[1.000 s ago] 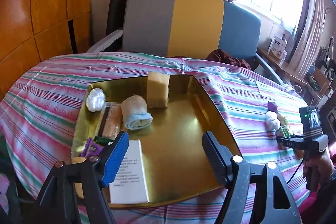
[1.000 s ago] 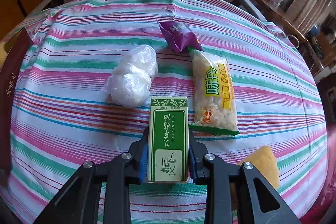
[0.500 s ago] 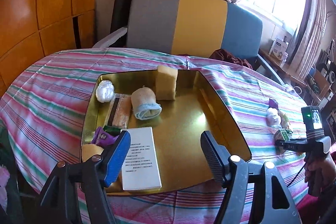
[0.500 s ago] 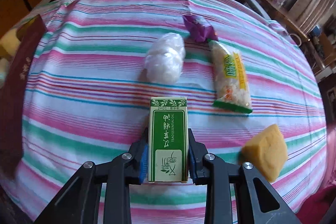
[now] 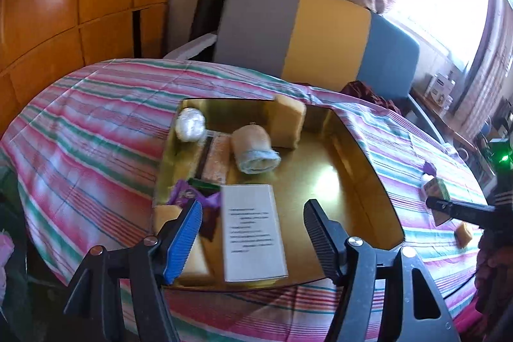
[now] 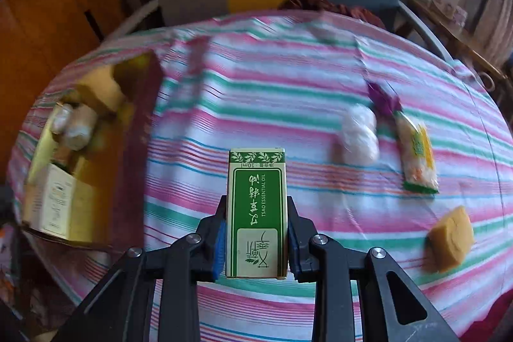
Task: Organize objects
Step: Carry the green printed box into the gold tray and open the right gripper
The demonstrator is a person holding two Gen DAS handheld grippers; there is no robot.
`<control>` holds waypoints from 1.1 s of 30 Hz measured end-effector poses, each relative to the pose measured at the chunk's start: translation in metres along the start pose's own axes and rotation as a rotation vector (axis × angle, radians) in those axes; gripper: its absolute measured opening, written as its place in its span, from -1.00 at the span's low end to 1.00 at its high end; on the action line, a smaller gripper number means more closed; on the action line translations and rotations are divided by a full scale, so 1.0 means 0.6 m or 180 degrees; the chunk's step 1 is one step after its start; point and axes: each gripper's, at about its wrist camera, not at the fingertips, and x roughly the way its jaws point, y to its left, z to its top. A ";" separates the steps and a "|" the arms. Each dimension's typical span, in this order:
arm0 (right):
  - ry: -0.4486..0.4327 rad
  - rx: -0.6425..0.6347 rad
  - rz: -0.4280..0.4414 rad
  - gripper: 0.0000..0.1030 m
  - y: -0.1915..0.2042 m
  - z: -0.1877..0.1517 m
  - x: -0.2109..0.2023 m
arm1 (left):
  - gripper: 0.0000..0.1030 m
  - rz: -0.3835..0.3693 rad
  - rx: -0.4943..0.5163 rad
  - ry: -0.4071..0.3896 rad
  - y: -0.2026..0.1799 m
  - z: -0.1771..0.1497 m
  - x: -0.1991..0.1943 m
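Observation:
A gold tray lies on the striped tablecloth and holds a white booklet, a rolled cloth, yellow sponges, a white wad and a purple wrapper. My left gripper hovers over the tray's near edge, its jaws closing with nothing between them. My right gripper is shut on a green essential oil box, lifted above the cloth. In the right wrist view the tray sits at the left. In the left wrist view the right gripper and the box show at the far right.
On the cloth to the right lie a white plastic wad, a purple wrapper, a snack packet and a yellow sponge. A grey, yellow and blue sofa stands behind the table. Wooden panels line the left.
The right gripper has lifted the green box and swung left, bringing the tray into its view. The left gripper has pulled back from the tray and its jaws have narrowed slightly.

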 end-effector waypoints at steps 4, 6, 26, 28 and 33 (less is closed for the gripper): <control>-0.0186 -0.0302 0.0311 -0.41 0.087 0.021 -0.024 | 0.28 0.0087 -0.0121 -0.0034 0.031 0.000 -0.009; -0.0212 -0.0467 0.0432 -0.41 0.127 0.025 -0.026 | 0.28 0.0113 -0.0176 -0.0058 0.044 0.001 -0.014; 0.0347 -0.1014 0.0854 -0.32 0.366 0.039 0.138 | 0.27 0.0196 -0.0352 0.0025 0.091 -0.012 -0.010; 0.0341 -0.1006 0.0907 -0.29 0.372 0.035 0.142 | 0.27 0.0200 -0.0344 0.0034 0.090 -0.013 -0.009; 0.0301 -0.0990 0.0951 -0.22 0.367 0.025 0.136 | 0.27 0.0217 -0.0344 0.0051 0.089 -0.015 -0.005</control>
